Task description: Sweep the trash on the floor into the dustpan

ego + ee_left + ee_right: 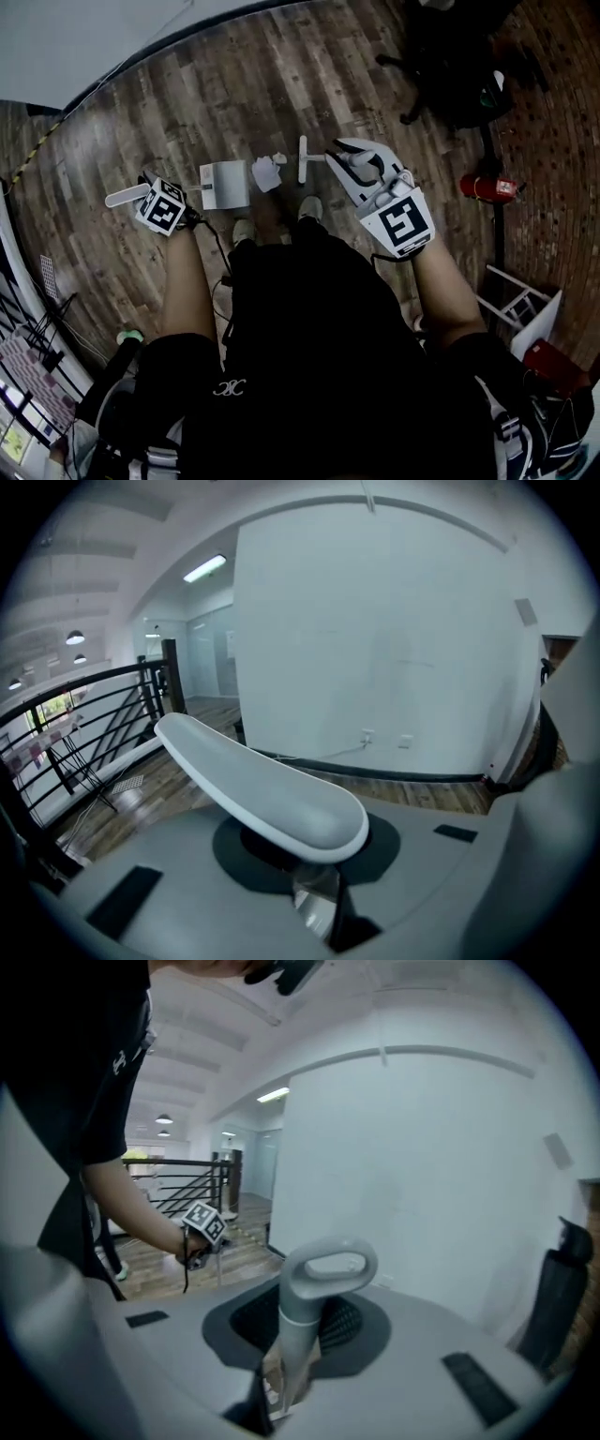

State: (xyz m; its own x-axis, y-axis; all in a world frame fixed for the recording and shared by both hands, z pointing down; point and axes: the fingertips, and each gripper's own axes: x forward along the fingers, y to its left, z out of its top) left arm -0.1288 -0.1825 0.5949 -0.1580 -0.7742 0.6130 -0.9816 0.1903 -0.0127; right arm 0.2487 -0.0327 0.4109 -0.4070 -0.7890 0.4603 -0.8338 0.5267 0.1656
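L gripper [141,193] clamped on dustpan handle [262,785]; R gripper [362,171] clamped on broom handle [314,1288]. Paper trash [266,174] lies on floor [187,103] between dustpan [225,185], left, and broom head [302,159], right. Risks: hasty stroke flicks paper past pan; lifted pan lip lets it slip under.

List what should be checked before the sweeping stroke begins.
1. Left gripper shut on the dustpan handle: ok.
2. Right gripper shut on the broom handle: ok.
3. Trash lying between the dustpan and the broom head: ok.
4. Dustpan's open side facing the trash: cannot tell.
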